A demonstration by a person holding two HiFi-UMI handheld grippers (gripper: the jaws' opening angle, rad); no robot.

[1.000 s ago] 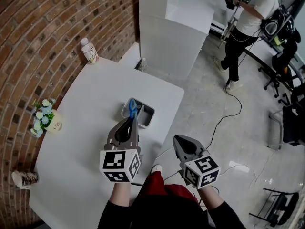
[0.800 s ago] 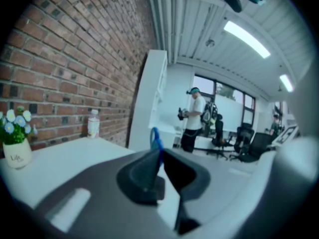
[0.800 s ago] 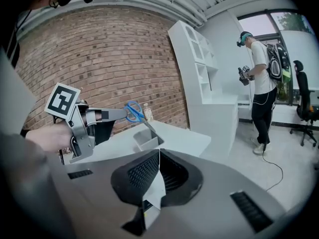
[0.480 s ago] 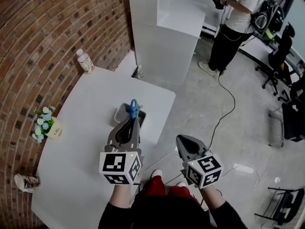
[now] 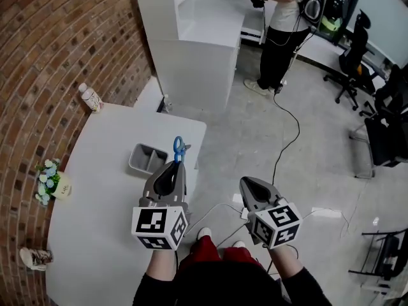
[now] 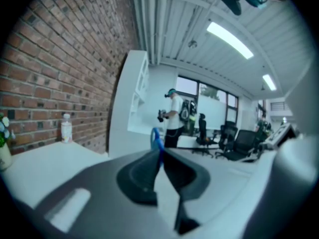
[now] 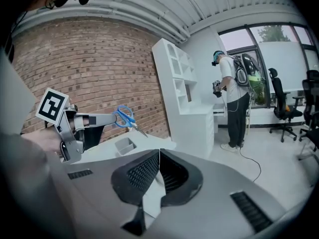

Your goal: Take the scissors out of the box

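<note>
Grip of the left claw (image 5: 178, 164): almost fully closed, pinching the scissors (image 5: 179, 148) at the blue handle end, loops poking out past the tips. Blades angled away and downward as seen in the right gripper view, exact pinch point hard to make out. Right claw (image 5: 246, 183): closed tip to tip, nothing between, hanging beyond the right edge of the counter (image 5: 95, 190), over the floor (image 5: 299, 152).

Scissors up in the air near the counter's right edge, above and just beside the box (image 5: 149, 147), touching neither box nor counter. Box upright on the counter, close to that same edge. Farther out: bottle (image 5: 91, 98) at the far-left corner, pot of flowers (image 5: 48, 180) along the left edge, both well apart from the box.

Judged progress: removal done, scissors fully clear of the box. Left over, at most, setting them down somewhere.
</note>
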